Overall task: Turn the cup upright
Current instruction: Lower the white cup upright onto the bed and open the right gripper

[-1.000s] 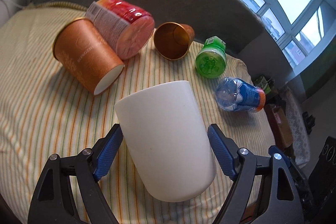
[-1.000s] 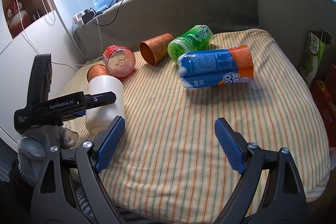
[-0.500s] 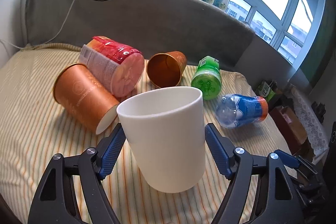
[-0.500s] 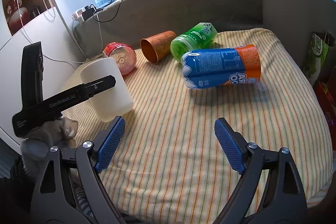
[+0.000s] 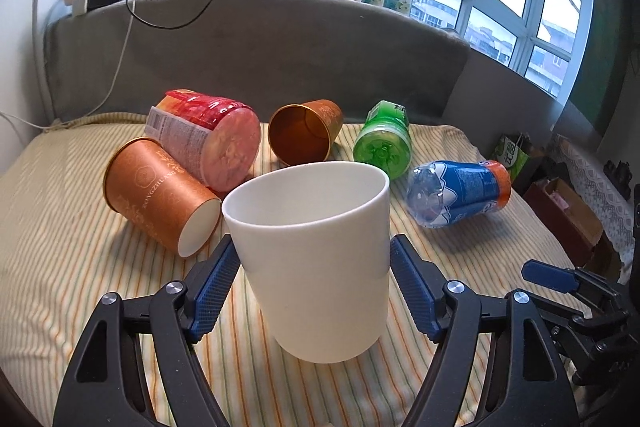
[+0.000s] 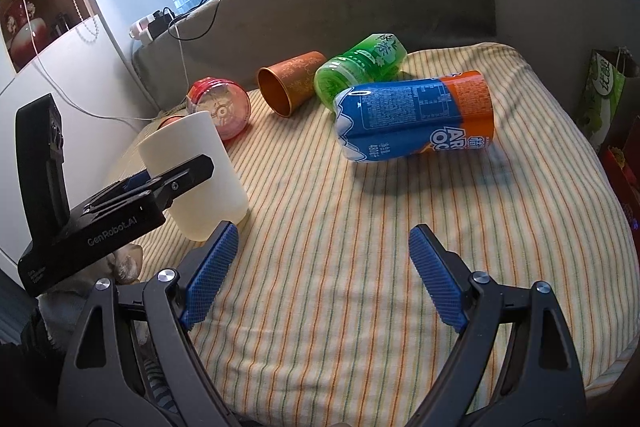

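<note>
A plain white cup [image 5: 320, 259] stands upright, mouth up, between the blue pads of my left gripper [image 5: 316, 287], which is shut on its sides. Its base is at or just above the striped cushion [image 5: 60, 247]. In the right wrist view the cup [image 6: 200, 179] is at the left with the left gripper [image 6: 160, 183] clamped on it. My right gripper [image 6: 320, 279] is open and empty, low over the cushion's front middle.
Lying on the cushion behind the cup: an orange paper cup [image 5: 156, 195], a red-lidded tub [image 5: 212, 139], a copper cup [image 5: 304, 135], a green bottle [image 5: 384, 143] and a blue-orange bottle [image 5: 460, 191]. A grey backrest [image 5: 280, 47] bounds the far side. Boxes and bags [image 6: 604, 87] stand right.
My left gripper has turned the white cup from tilted, mouth away, to upright with mouth up, and lowered it to the cushion. The right gripper has stayed still and open.
</note>
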The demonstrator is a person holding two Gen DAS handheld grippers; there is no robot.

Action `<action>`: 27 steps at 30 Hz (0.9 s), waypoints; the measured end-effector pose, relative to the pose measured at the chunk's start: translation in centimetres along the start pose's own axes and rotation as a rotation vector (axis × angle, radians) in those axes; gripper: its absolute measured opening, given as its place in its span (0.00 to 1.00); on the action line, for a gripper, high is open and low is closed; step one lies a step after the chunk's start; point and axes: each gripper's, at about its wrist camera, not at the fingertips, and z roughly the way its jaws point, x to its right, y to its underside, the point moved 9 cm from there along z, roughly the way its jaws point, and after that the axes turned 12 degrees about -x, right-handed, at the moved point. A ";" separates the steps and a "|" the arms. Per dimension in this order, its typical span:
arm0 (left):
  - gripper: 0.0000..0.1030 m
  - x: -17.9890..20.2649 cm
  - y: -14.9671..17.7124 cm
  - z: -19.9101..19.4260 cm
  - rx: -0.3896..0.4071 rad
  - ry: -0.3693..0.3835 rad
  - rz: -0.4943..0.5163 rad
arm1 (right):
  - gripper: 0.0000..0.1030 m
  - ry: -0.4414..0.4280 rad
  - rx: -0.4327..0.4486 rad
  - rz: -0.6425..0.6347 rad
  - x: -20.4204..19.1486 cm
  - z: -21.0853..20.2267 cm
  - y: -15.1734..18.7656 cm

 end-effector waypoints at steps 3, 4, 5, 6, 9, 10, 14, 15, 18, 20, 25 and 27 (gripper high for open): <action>0.74 0.1 0.3 -0.2 0.001 0.000 0.003 | 0.87 0.002 0.001 -0.002 -0.2 0.0 0.1; 0.73 0.1 0.4 -0.2 0.000 0.001 0.004 | 0.87 0.002 0.002 -0.001 -0.2 0.0 0.1; 0.73 0.2 0.5 -0.3 -0.001 0.003 0.006 | 0.87 0.002 0.001 -0.002 -0.2 0.0 0.1; 0.73 0.3 0.6 -0.3 -0.004 0.007 0.007 | 0.87 0.003 0.001 -0.002 -0.2 0.0 0.1; 0.72 0.5 1.0 -0.4 -0.011 0.017 0.008 | 0.87 0.004 0.002 -0.004 -0.3 0.0 0.1; 0.72 0.5 1.2 -0.4 -0.011 0.019 0.009 | 0.87 0.004 0.002 -0.006 -0.3 -0.1 0.1; 0.72 0.7 1.4 -0.6 -0.008 0.020 0.008 | 0.87 0.004 0.006 -0.012 -0.8 -0.2 0.3; 0.72 0.7 1.5 -0.6 -0.011 0.022 0.009 | 0.87 0.006 0.008 -0.014 -0.9 -0.3 0.3; 0.72 1.2 1.8 -0.6 -0.015 0.022 0.022 | 0.87 0.009 0.009 -0.018 -1.1 -0.4 0.4; 0.72 1.4 1.9 -0.6 -0.017 0.019 0.031 | 0.87 0.010 0.011 -0.015 -1.0 -0.5 0.5; 0.72 1.6 2.0 -0.7 -0.023 0.017 0.042 | 0.87 0.011 0.015 -0.008 -0.7 -0.9 0.7; 0.73 1.7 2.1 -0.8 -0.026 0.025 0.043 | 0.87 0.011 0.017 -0.007 -0.6 -1.0 0.8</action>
